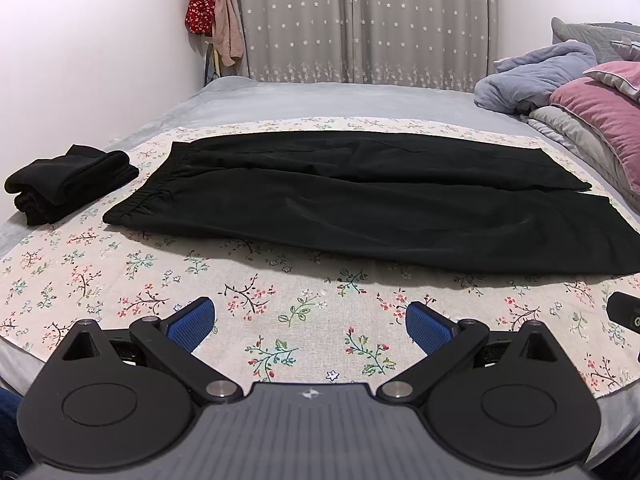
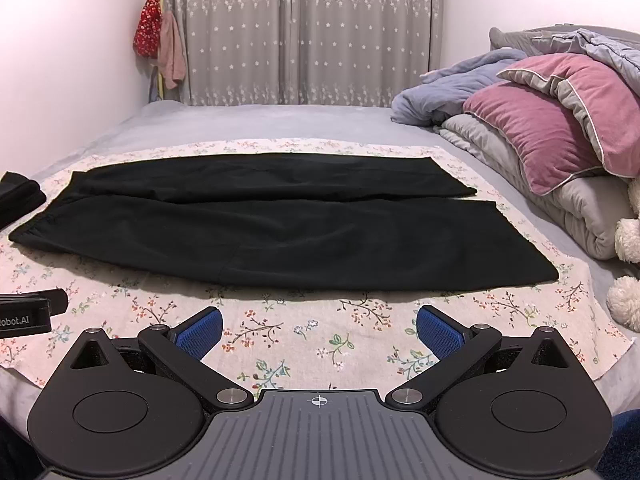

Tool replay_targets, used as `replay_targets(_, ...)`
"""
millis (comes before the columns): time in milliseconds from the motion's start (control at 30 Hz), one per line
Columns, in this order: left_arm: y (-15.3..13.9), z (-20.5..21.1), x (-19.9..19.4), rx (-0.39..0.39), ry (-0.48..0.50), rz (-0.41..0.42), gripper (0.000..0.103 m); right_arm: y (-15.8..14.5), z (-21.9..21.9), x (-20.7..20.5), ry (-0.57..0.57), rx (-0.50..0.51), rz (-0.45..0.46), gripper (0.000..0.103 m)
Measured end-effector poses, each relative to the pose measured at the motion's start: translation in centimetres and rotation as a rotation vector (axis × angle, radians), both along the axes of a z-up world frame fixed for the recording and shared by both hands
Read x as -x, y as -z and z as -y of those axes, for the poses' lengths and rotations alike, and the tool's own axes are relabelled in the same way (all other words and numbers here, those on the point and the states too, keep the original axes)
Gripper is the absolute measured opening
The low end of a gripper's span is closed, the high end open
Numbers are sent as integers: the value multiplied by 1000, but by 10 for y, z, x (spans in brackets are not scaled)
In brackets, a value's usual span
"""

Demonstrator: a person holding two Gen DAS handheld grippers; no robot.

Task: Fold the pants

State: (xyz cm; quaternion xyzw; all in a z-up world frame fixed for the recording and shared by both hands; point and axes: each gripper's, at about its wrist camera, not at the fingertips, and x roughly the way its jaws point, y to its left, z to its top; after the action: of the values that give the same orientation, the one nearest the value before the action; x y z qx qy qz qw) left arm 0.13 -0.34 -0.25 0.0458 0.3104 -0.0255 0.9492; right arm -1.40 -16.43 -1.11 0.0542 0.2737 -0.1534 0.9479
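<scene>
One pair of black pants (image 1: 360,208) lies flat and unfolded across a floral cloth (image 1: 280,312) spread over the bed (image 1: 280,100), waistband to the left, the two legs running side by side to the right. Just left of the waistband, near it on the cloth's edge, sits a folded black garment (image 1: 68,184). Left gripper (image 1: 310,320) and right gripper (image 2: 319,328) both hover over the cloth's near margin, short of the pants, blue fingers (image 2: 200,334) spread wide and holding nothing. Pink pillows (image 2: 560,128) and bunched blue-grey bedding (image 2: 452,92) occupy the bed's right side; patterned curtains (image 2: 300,32) hang behind.
</scene>
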Motion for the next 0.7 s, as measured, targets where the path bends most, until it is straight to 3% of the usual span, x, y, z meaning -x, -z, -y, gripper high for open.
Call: replay_targets(700,1,1,0,8,14,-11,103,4,1,1,-3,8,-8,103)
